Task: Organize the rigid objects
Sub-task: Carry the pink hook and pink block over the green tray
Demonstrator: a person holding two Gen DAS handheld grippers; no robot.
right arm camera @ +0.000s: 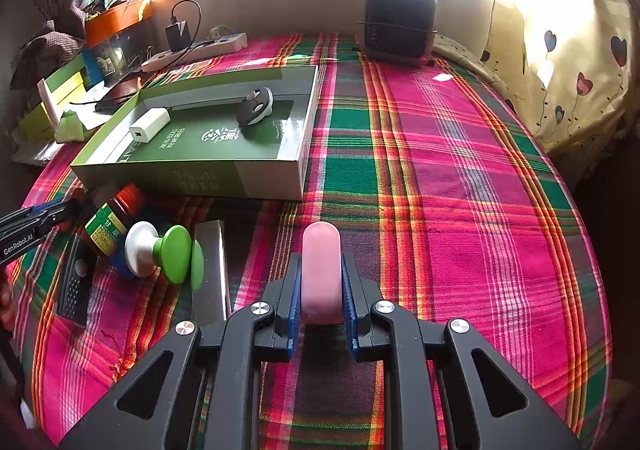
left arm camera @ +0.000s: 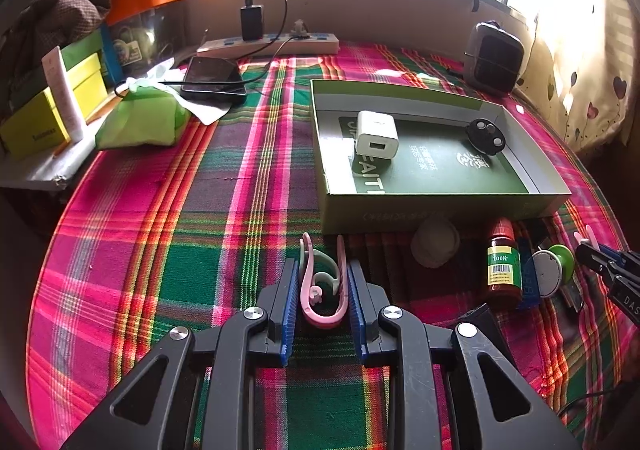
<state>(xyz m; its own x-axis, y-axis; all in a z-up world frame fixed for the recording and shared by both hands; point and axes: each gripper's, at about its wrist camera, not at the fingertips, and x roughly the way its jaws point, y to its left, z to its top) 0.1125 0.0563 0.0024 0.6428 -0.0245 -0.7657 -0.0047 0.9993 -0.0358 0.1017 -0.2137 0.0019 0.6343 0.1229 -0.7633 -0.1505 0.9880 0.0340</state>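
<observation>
The left gripper [left arm camera: 323, 282] has its fingers clamped on a pink clip [left arm camera: 320, 290] above the plaid cloth [left arm camera: 160, 242]; the right gripper [right arm camera: 321, 282] has its fingers clamped on a pink case [right arm camera: 321, 270]; the open green box [left arm camera: 440, 210] already holds 2 things, a white charger [left arm camera: 377, 134] and a black disc [left arm camera: 486, 135]; the springy clip could probably twist free in transit; the brown bottle [left arm camera: 503, 266] beside the box might tip if brushed.

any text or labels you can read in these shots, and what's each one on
"GenRobot.AI": side of the left gripper.
"FAIT", cut off: floor of the green box, under the white charger.
"100" plus a character: brown bottle; barcode too small.
Chinese print in the box and on its front wall: blurred.
</observation>
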